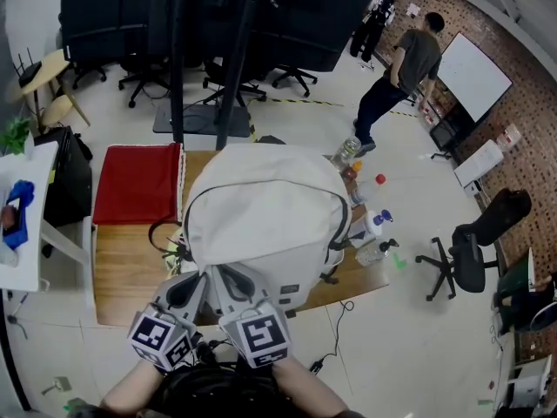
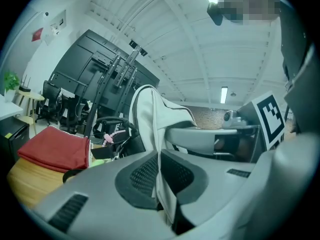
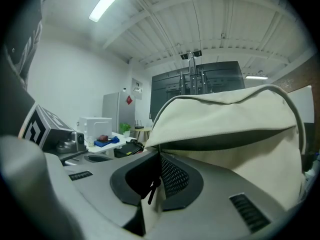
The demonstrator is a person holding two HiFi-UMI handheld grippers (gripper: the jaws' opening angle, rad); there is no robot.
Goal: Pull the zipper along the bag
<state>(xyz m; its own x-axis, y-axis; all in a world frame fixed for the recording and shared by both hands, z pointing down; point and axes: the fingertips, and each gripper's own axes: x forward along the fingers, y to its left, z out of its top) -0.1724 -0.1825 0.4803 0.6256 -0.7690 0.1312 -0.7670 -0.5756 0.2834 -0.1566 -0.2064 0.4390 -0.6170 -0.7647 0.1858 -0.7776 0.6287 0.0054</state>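
A cream backpack (image 1: 265, 207) lies on the wooden table (image 1: 130, 273), its near edge towards me. Both grippers meet at that near edge, side by side. My left gripper (image 1: 193, 284) is shut on a fold of the bag's cream fabric (image 2: 150, 114), which runs up between its pads (image 2: 145, 176). Just to its right, my right gripper (image 1: 233, 281) is shut at the bag's seam, where a small dark zipper pull (image 3: 152, 190) hangs between the pads. The backpack (image 3: 225, 119) fills the right gripper view, with a dark gap under its upper flap.
A red cushion (image 1: 135, 183) lies on the table's left end, and black cables (image 1: 165, 233) sit beside the bag. Bottles (image 1: 374, 225) stand at the table's right edge. A black stand (image 1: 235, 50) rises behind; an office chair (image 1: 470, 251) and a person (image 1: 405, 68) are at the right.
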